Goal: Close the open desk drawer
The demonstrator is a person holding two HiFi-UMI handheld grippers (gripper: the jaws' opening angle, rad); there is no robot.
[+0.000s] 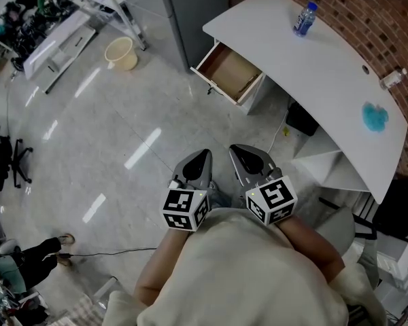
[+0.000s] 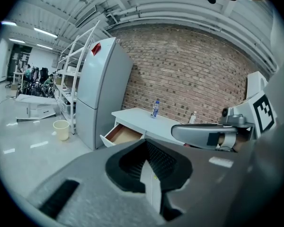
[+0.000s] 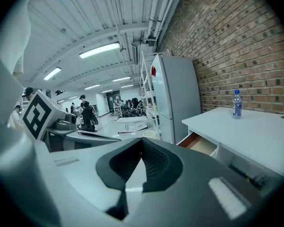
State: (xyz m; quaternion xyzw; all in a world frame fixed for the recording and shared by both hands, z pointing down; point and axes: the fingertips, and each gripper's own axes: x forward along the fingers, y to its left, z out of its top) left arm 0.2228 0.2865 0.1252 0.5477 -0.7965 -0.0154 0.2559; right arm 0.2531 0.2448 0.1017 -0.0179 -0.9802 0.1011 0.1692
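Open drawer (image 1: 228,72) at the left end of the desk (image 1: 326,73), well apart from the left gripper (image 1: 201,160) and right gripper (image 1: 241,156), both with jaws together on nothing. Probable faults: an off-centre push could skew and jam the drawer; a hard shove could topple the bottle (image 1: 304,19).

The tabletop (image 1: 326,66) at the upper right is plain white, set against a red-brown brick wall (image 1: 387,19). The drawer (image 1: 228,72) is tan inside with white sides. The bottle (image 1: 304,19) has a blue cap and label. At the right lies a turquoise patch (image 1: 375,117). At the upper left a cream bucket (image 1: 120,53) stands on the glossy grey floor (image 1: 109,134). The left hand-held gripper (image 1: 204,155) and the right hand-held gripper (image 1: 235,149) are grey, with black-and-white square-patterned cubes.
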